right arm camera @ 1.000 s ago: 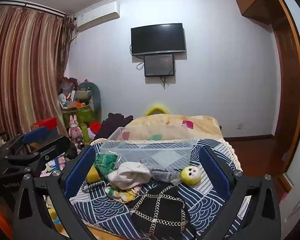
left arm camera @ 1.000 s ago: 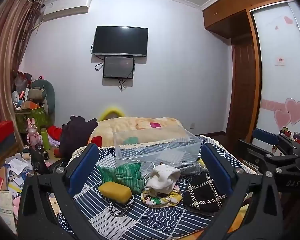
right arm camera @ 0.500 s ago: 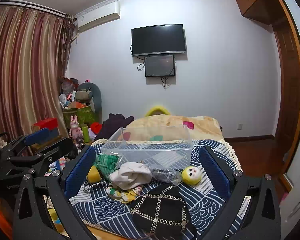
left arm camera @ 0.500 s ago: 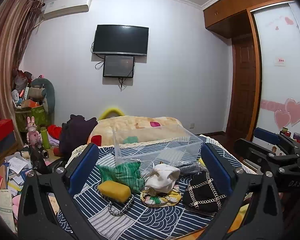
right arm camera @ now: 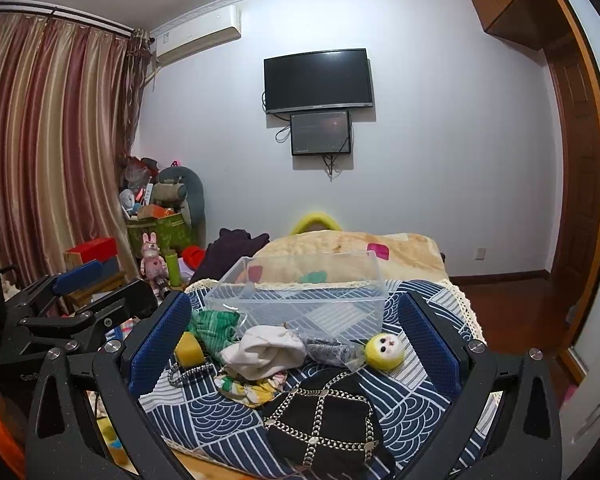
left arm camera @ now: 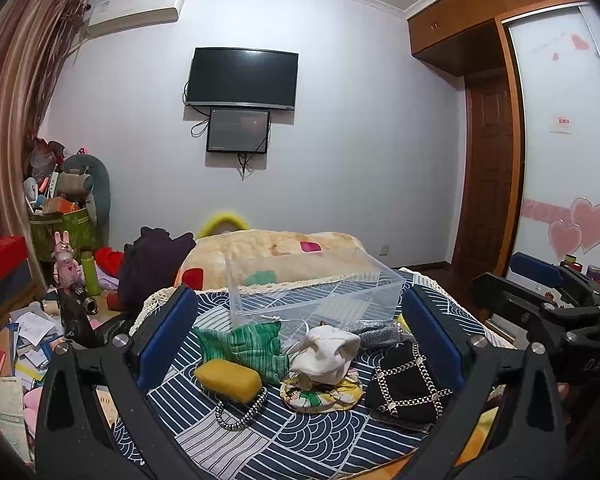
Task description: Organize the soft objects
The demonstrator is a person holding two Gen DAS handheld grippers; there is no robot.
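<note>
Soft things lie on a blue patterned cloth in front of a clear plastic bin: a green striped cloth, a yellow sponge, a white cloth, a floral pad, a black chain-trimmed pouch and a yellow plush ball. The bin looks empty. My left gripper is open and empty, held back from the pile. My right gripper is open and empty, also short of the pile, nearest the black pouch.
A beige blanket and dark clothes lie behind the bin. Boxes, papers and toys crowd the floor at left. A wooden door and wardrobe stand at right. Each gripper shows at the other view's edge.
Both views have shifted very slightly. The objects lie as before and both grippers stay open.
</note>
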